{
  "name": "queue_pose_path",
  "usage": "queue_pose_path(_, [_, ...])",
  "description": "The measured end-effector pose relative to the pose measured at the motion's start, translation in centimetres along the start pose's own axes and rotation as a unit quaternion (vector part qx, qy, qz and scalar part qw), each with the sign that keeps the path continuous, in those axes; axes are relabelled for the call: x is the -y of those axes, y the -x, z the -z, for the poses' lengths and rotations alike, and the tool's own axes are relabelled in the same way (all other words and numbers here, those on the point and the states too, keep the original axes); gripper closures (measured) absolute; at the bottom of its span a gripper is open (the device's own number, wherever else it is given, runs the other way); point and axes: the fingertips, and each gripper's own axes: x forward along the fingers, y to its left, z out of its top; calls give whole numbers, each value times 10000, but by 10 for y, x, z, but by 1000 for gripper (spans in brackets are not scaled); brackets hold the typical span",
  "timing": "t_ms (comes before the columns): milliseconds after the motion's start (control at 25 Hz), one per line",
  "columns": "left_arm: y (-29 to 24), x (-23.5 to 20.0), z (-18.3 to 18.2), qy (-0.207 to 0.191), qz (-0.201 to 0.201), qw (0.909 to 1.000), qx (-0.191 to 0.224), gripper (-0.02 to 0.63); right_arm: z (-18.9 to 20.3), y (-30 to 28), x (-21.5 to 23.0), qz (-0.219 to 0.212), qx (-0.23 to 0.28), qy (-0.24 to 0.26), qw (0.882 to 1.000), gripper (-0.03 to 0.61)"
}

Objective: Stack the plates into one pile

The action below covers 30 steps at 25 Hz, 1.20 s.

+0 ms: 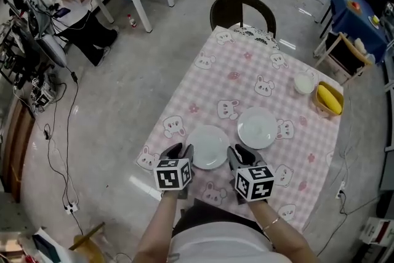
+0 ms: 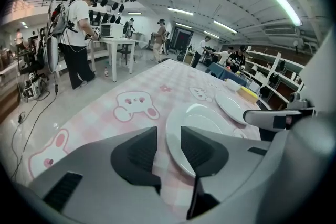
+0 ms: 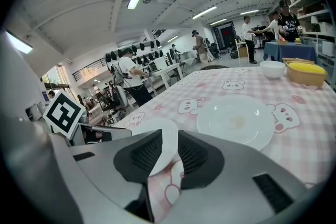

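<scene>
Pink checked cloth printed with white rabbits covers your counter. Two plain white round plates lie flat on it, side by side and apart, not piled. The near plate sits by your edge, glossy with a shallow raised rim, and the far plate lies just beyond to its right. Your left gripper is at the near plate's left rim, jaws spread wide, the rim showing in the gap with the pads not closed on it. Your right gripper, jaws also parted, flanks its right rim, between both plates.
</scene>
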Motion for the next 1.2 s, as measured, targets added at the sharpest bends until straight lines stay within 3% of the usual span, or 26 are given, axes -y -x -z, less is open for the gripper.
queue_pose_path(280, [-7, 5, 3, -116, 21, 9994, -329, 465, 9, 3, 5, 92, -70, -116, 9999, 479])
queue_pose_path(480, [-9, 14, 5, -50, 84, 9995, -308, 495, 17, 7, 11, 124, -148, -155, 9997, 479])
queue_pose_path(1200, [-2, 12, 2, -55, 162, 9994, -316, 499, 26, -21, 7, 301, -674, -301, 9968, 456])
